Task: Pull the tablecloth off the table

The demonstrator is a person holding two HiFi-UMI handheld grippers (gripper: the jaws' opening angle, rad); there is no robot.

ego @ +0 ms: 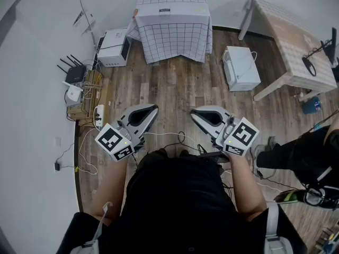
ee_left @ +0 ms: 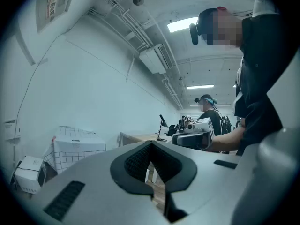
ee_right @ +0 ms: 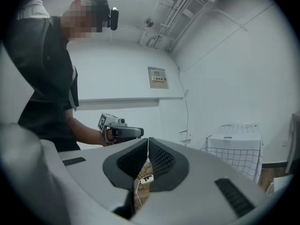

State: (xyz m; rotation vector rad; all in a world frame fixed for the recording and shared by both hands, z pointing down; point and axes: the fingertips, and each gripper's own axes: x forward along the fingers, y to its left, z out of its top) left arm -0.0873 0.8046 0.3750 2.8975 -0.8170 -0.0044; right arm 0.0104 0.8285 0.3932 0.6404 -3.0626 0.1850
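Pulling has not begun. The left gripper (ego: 151, 110) and right gripper (ego: 195, 112) hover near, jaws together and empty. Next, approach the far white grid-patterned tablecloth (ego: 172, 36) and clamp its edge.

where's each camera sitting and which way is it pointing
Head view: on the person's head, facing steeply down at the wood floor and the checked tablecloth; shows their torso, left gripper and right gripper.
Left gripper view: on the left gripper, facing along its shut jaws across the room; torso at right.
Right gripper view: on the right gripper, facing along its shut jaws; torso at left.
Shared: both gripper views catch the tablecloth and the opposite gripper.
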